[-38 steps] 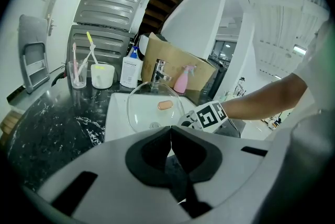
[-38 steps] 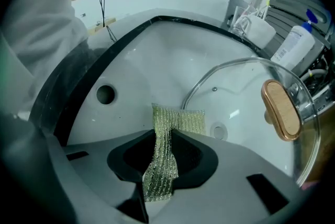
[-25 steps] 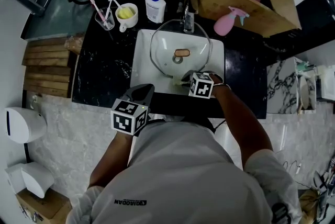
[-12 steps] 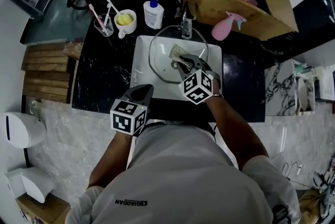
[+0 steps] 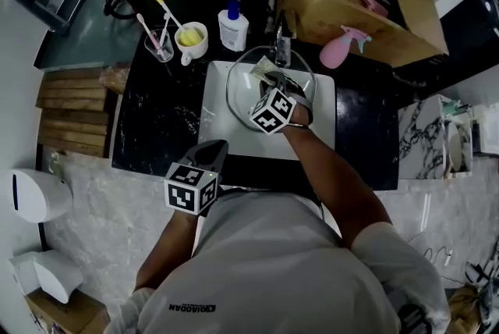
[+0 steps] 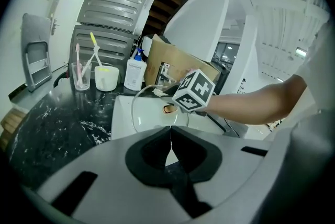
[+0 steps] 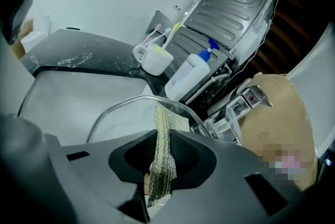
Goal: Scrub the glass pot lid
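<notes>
The black counter (image 5: 160, 110) carries a white sink (image 5: 214, 118), and the glass pot lid (image 5: 238, 100) rests in that basin, probably so that water and suds drain away. The lid is round, so it has no real long axis. Its knobbed face (image 6: 167, 109) looks up and toward the near side, and its far rim seems to rise near the tap (image 5: 281, 50), though I cannot tell how steep the tilt is.

The right gripper (image 5: 269, 79) reaches over the lid's far part, jaws clamped on a metallic scouring pad (image 7: 162, 157). The pad's free end hangs past the tips against the far rim, a hold that suits rubbing the glass. The left gripper (image 6: 170, 147) waits at the sink's near edge, jaws closed together on nothing, well apart from the lid.
</notes>
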### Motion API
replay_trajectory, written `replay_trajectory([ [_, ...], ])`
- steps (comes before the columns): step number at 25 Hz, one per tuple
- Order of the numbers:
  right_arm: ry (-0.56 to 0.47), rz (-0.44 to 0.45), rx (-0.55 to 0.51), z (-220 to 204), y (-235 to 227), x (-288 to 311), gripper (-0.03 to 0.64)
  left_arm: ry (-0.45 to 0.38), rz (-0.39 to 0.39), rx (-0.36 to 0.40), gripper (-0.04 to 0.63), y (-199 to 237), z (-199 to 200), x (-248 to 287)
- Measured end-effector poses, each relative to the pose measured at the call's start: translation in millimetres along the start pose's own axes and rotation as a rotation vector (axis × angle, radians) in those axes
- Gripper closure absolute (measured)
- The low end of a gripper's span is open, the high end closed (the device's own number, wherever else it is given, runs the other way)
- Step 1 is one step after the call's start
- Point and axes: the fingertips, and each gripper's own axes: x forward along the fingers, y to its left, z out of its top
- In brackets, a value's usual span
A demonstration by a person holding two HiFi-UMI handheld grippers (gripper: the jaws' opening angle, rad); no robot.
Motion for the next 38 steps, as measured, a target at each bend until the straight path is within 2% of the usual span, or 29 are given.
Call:
replay_trajectory([
  [14, 0.018, -0.062, -0.065, 12.8, -10.7, 34.3, 0.511, 0.004, 0.054, -0.043, 0.580, 22.6, -8.5, -13.3],
  [27, -0.001, 0.003, -0.147, 32.8, 5.0, 43.8, 0.508, -0.014, 0.056, -0.063, 0.580, 28.2, -8.4, -14.3],
  [38, -0.016, 0.070, -0.245, 44.1, 40.9, 46.2, 0.508, -0.024, 0.077, -0.076, 0.580, 32.5, -12.8, -23.7],
])
